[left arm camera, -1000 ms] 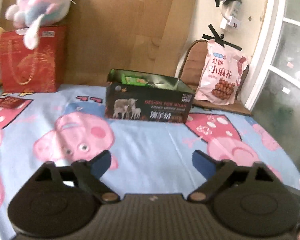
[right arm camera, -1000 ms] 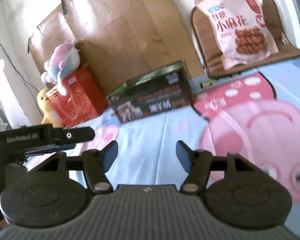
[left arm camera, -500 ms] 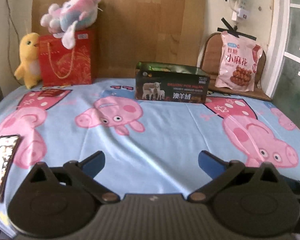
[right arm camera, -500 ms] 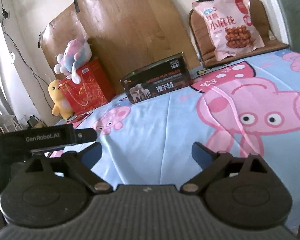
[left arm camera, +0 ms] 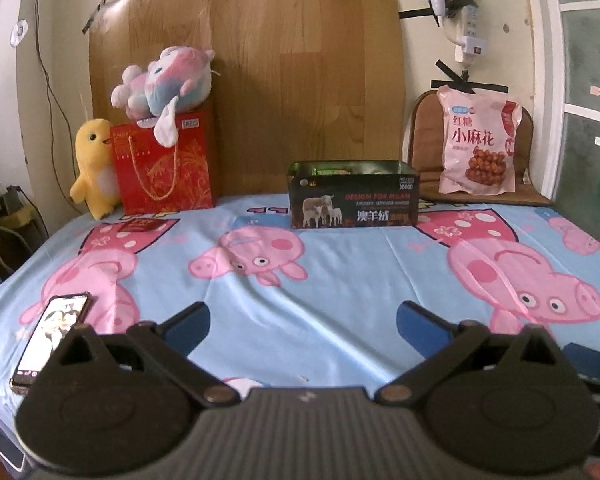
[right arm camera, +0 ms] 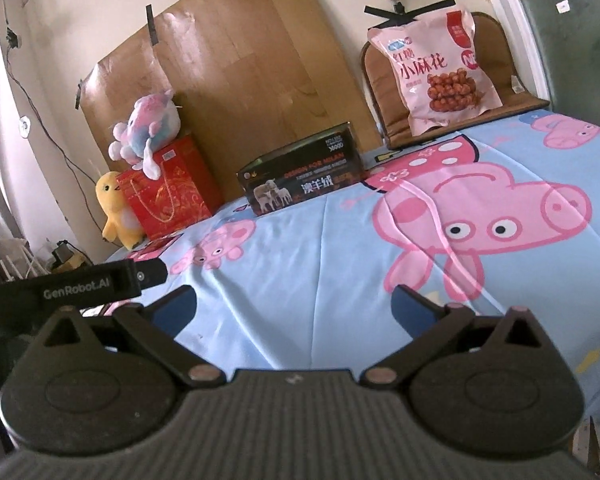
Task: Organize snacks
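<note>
A dark open box (left arm camera: 354, 200) with a sheep picture stands at the far side of the bed; green snack packs show inside it. It also shows in the right wrist view (right arm camera: 304, 180). A pink snack bag (left arm camera: 476, 144) leans on a brown chair behind the bed, also in the right wrist view (right arm camera: 436, 72). My left gripper (left arm camera: 302, 322) is open and empty, low over the near edge of the bed. My right gripper (right arm camera: 294, 306) is open and empty, far from the box. The left gripper's body (right arm camera: 72, 286) shows at the right view's left.
The bed has a blue pig-print sheet (left arm camera: 340, 280). A phone (left arm camera: 52, 336) lies at its near left edge. A red gift bag (left arm camera: 164, 164) with a plush toy (left arm camera: 164, 84) on top and a yellow plush duck (left arm camera: 94, 168) stand at the far left. A wooden board (left arm camera: 300, 80) leans on the wall.
Both grippers have pulled back from the box toward the near edge of the bed. The jaws have opened wider. The phone has come into the left view.
</note>
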A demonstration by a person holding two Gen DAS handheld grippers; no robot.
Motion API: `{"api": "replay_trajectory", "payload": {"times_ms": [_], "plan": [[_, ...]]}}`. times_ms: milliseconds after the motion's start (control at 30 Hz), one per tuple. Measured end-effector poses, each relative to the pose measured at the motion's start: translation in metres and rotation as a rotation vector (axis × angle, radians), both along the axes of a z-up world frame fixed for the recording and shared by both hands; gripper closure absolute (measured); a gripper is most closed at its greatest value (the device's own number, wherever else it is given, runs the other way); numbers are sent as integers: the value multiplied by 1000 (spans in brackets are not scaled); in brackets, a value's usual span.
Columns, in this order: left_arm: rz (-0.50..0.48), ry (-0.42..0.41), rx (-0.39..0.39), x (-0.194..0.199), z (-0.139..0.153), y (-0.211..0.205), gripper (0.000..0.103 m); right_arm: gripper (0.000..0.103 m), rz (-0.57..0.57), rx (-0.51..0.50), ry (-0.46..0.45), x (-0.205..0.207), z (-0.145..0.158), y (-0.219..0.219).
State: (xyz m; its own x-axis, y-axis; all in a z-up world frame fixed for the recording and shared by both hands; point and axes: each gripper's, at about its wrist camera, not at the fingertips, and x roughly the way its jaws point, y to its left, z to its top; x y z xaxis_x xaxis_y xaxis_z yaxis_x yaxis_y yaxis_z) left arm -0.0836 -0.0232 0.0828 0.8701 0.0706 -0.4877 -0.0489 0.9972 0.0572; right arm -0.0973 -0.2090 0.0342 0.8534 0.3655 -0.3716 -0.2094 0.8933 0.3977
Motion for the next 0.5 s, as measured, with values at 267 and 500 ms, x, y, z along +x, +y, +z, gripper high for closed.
{"api": "replay_trajectory", "payload": {"times_ms": [267,500], "plan": [[8,-2,18,-4,1,-10,0,0,-21,3,9,3,-1,-4],[8,7,-12,-6,-1,-9,0,0,-22,-5,42,5,-4,-3]]}}
